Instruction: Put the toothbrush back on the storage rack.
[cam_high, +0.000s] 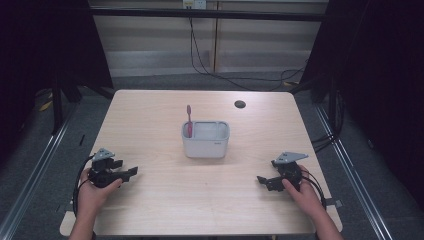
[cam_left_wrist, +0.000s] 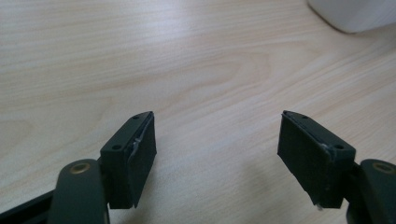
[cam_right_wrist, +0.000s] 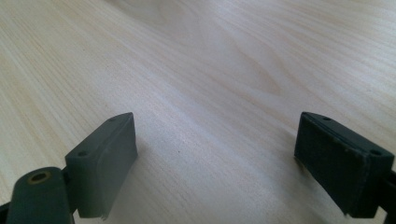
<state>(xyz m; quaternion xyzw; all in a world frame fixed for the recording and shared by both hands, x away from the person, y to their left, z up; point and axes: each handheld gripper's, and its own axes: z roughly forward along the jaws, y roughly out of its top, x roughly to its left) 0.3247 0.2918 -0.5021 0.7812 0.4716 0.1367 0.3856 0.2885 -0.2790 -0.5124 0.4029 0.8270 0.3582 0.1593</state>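
Note:
A white rectangular holder (cam_high: 205, 140) stands at the middle of the wooden table (cam_high: 165, 200); a pink toothbrush (cam_high: 189, 120) stands upright in its left end. My left gripper (cam_high: 131, 173) rests low on the table at the front left, held by a hand, jaws wide apart and empty. In the left gripper view, its own gripper (cam_left_wrist: 217, 140) frames bare wood, with a corner of the holder (cam_left_wrist: 355, 14) at the top right. My right gripper (cam_high: 262, 181) sits at the front right, also open and empty, and the right gripper view has that gripper (cam_right_wrist: 217, 144) over bare wood.
A dark round hole (cam_high: 240, 104) sits in the table near its far right edge. Black cables (cam_high: 210, 65) run over the grey floor behind the table. Metal rails (cam_high: 350, 170) flank the table on both sides.

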